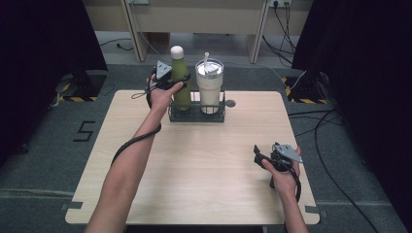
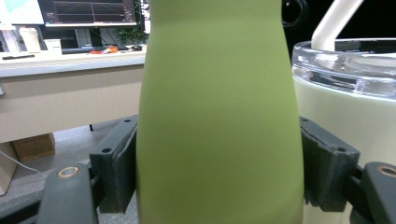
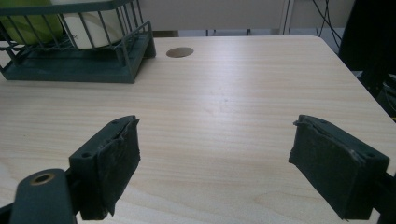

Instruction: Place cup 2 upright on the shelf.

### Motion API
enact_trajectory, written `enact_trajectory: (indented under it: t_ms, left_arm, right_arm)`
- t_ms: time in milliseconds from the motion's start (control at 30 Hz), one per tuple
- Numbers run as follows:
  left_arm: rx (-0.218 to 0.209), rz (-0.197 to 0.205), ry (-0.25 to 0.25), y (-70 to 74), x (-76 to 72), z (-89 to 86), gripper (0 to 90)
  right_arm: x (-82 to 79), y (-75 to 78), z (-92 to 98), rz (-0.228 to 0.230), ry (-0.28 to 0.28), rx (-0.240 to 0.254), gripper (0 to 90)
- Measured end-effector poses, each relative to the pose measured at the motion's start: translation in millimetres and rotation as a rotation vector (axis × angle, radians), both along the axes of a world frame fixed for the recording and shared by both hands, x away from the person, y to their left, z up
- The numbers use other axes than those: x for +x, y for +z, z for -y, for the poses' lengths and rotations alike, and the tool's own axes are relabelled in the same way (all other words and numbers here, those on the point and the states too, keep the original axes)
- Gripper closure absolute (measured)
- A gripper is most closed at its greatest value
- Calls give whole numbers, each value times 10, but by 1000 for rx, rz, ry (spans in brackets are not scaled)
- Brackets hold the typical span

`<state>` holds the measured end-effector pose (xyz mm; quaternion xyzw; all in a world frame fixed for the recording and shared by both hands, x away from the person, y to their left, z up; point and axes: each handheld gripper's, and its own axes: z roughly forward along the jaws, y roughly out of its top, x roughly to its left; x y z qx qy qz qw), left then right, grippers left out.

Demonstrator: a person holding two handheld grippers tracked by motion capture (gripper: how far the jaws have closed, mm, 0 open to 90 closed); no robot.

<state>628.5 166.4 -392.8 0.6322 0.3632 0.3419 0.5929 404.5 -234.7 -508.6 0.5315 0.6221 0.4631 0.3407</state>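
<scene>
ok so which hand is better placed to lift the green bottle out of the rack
Left. The left gripper is shut on the green bottle in the wire rack. The right gripper is open over bare table, well away from the rack.

Cream tumbler [image 1: 210, 92] with clear lid and pale straw upright in right half of dark wire rack [image 1: 197, 115] at far middle of wooden table [image 1: 194, 165]. Small round dark disc [image 1: 230, 103] on tabletop just right of rack, possibly hole or cap. Black digit marking [image 1: 83, 131] on grey floor left of table. Cables [image 1: 316, 121] trail across floor at right. Monitor [image 2: 88, 11] on desk in background.
</scene>
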Motion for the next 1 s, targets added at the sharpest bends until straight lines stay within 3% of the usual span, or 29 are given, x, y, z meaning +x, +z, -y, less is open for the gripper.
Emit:
enact_trajectory:
  t_ms: [367,833,1000]
  left_arm:
    - [10,-24,-31,-15,15,61,179]
    - [93,-11,-31,0,-91,17,132]
    - [105,0,-37,51,-142,-2,123]
  right_arm:
    - [-2,-3,-1,-2,2,0,152]
    - [-3,-9,-37,-6,13,-4,150]
    - [-5,-6,-52,-6,20,-10,149]
